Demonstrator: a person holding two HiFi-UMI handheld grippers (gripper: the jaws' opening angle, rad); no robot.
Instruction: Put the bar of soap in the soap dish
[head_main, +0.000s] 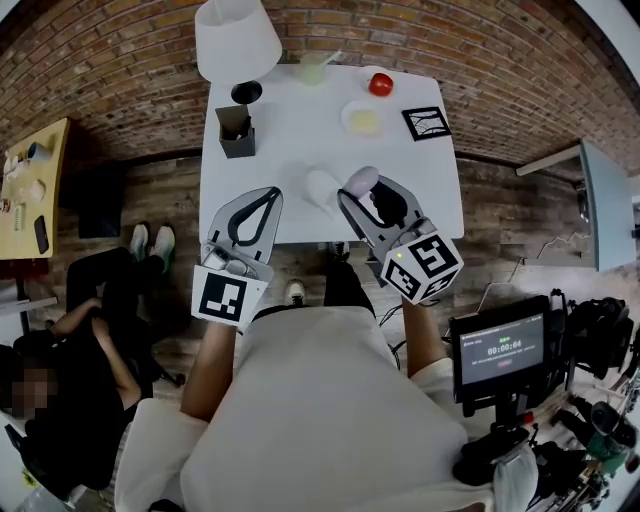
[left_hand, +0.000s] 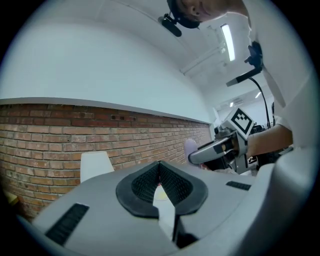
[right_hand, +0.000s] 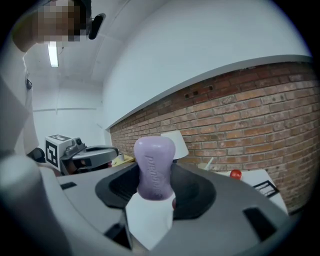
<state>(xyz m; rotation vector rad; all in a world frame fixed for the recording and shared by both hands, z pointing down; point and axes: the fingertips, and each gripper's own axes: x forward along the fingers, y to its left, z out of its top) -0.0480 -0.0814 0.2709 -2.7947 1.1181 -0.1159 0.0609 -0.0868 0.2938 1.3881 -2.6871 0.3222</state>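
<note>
Soap lettering: embossed word down the face of the purple bar of soap (right_hand: 155, 167) — too soft to read.
Marker cubes: black-and-white square codes on both grippers, no text.
Monitor (head_main: 500, 350): small timer readout at the person's right, digits too small to read with confidence.
Surface: white square table (head_main: 300, 150) against a red brick wall; the floor beside it is wood plank.
Table contents: white lampshade (head_main: 236, 38), dark grey holder (head_main: 237, 132), round white dish with yellowish centre (head_main: 362, 118), red round object (head_main: 380, 84), black-framed card (head_main: 427, 122).
Room: white ceiling with strip lights; a person (head_main: 90, 330) sits on the floor at left.
Right gripper (head_main: 352, 195): jaws clamped on the bar of soap, which stands upright between them.
Soap position: raised above the table's near edge, just beside a white oval item (head_main: 322, 188).
Left gripper (head_main: 271, 192): jaw tips together, nothing held — near the same table edge, left of the soap.
</note>
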